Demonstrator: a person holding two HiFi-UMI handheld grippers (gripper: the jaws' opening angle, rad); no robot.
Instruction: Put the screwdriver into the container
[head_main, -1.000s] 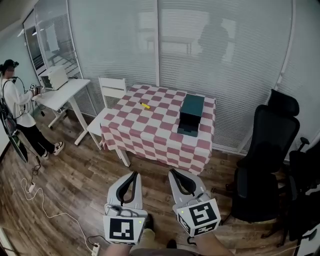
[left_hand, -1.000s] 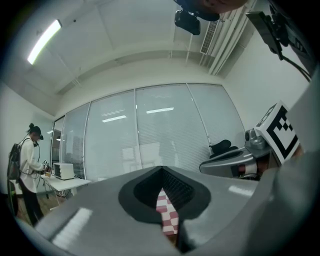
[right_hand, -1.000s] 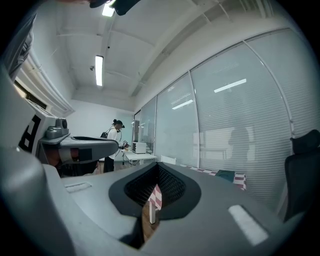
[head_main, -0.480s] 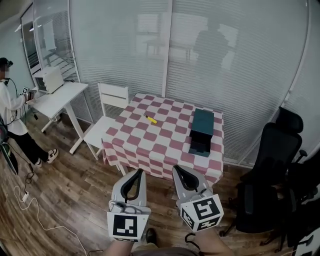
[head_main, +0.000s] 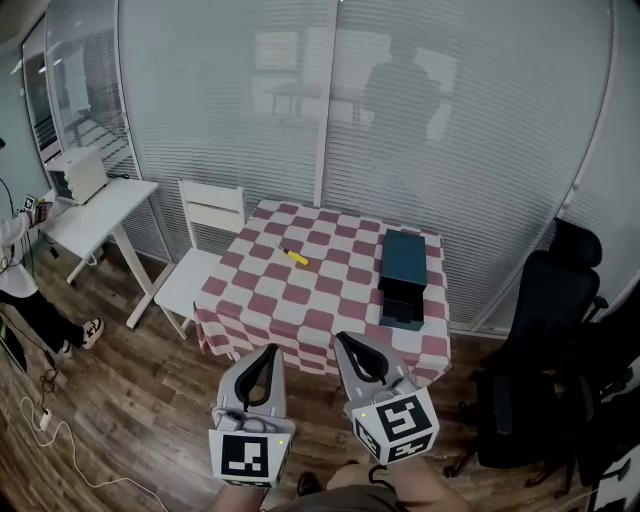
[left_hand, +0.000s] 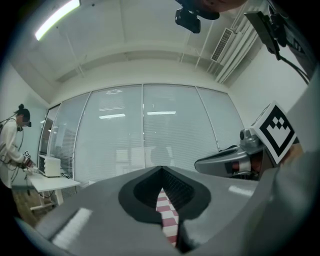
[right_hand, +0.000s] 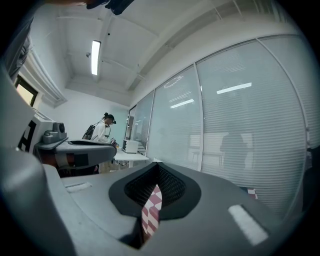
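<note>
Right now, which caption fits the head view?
Shut left gripper and right gripper face table with yellow screwdriver and container.

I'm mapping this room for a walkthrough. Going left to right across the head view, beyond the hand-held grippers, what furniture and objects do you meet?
white desk → white chair → screwdriver → container → black office chair
</note>
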